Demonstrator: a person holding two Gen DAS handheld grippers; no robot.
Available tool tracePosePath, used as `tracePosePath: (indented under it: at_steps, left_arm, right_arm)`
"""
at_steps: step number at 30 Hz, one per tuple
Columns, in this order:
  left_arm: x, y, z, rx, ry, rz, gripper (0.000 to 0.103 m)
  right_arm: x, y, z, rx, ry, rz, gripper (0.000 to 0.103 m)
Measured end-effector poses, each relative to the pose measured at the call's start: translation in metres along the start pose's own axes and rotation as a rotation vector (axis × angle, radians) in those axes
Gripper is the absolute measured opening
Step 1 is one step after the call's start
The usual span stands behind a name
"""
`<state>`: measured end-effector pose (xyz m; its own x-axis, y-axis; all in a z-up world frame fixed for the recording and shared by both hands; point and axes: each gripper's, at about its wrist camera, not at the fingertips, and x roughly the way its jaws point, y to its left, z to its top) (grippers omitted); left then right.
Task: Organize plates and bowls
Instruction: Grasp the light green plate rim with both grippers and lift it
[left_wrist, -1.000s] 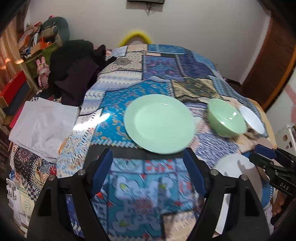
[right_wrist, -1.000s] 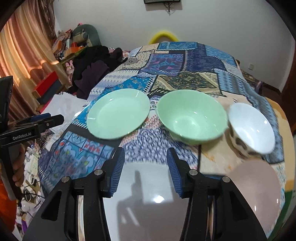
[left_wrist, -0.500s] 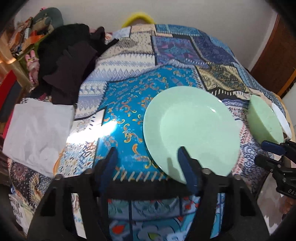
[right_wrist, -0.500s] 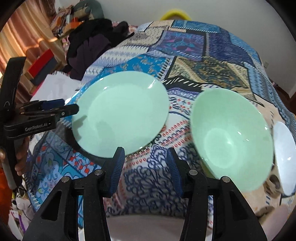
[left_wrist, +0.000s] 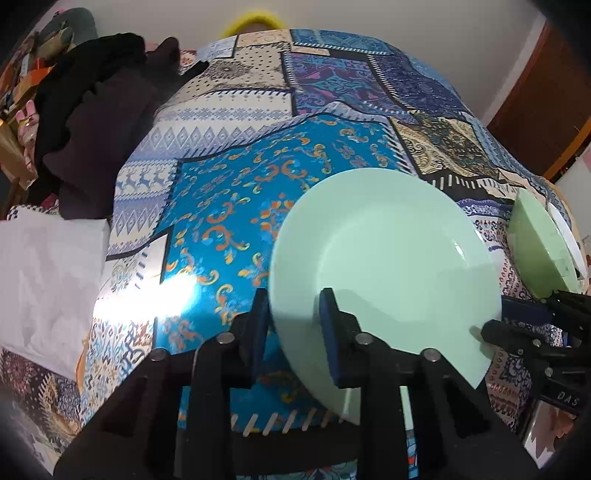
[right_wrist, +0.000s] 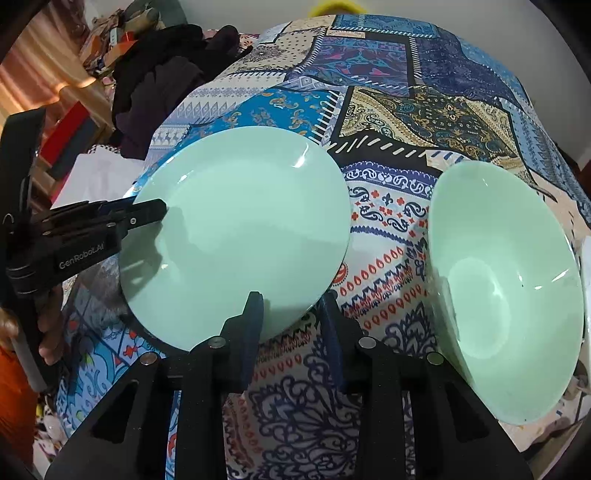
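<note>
At the lower middle of the left wrist view, the left gripper (left_wrist: 291, 325) is closing its jaws narrowly around the left rim of the green plate (left_wrist: 388, 266): one blue pad is sitting outside the rim and the other over the plate's face, though whether both are pressing on it I cannot tell. The plate is filling the centre right of that frame, lying on the patchwork tablecloth (left_wrist: 229, 206). A dark heap of clothes (left_wrist: 99, 122) is lying at the upper left, white paper (left_wrist: 48, 273) at the left edge. At the right edge the green bowl (left_wrist: 539, 251) is showing side-on, and below it the right gripper (left_wrist: 517, 321) is reaching in toward the plate's right rim.

Across the right wrist view, the left gripper (right_wrist: 147, 214) is coming in level from the left edge, its tips meeting the plate's (right_wrist: 236, 232) left rim, with a hand (right_wrist: 51, 332) gripping its handle below. At the lower middle, the right gripper (right_wrist: 291, 325) is holding its jaws narrowly apart; the left finger is overlapping the plate's near rim, the right finger is lying over the tablecloth (right_wrist: 388, 229) just beside it, and nothing is being pinched. The green bowl (right_wrist: 506, 288) is standing at the right, apart from the plate.
</note>
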<state>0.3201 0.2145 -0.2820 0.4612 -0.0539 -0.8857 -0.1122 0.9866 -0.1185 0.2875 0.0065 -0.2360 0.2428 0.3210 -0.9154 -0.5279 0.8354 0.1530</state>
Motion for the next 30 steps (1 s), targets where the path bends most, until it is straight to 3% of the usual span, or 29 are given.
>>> tracePosePath:
  at_steps: [10, 21, 30]
  left_arm:
    - [-0.021, 0.009, -0.024, -0.014, 0.014, 0.009, 0.023]
    - [-0.077, 0.017, -0.108, -0.075, 0.063, -0.018, 0.023]
    - [-0.08, 0.023, -0.111, -0.102, 0.053, 0.004, 0.023]
  right_arm:
    - [-0.008, 0.019, -0.017, -0.077, 0.023, 0.052, 0.025]
    - [-0.014, 0.044, -0.038, -0.154, 0.061, 0.12, 0.023]
    - [0.005, 0.044, -0.02, -0.13, 0.08, 0.111, 0.023]
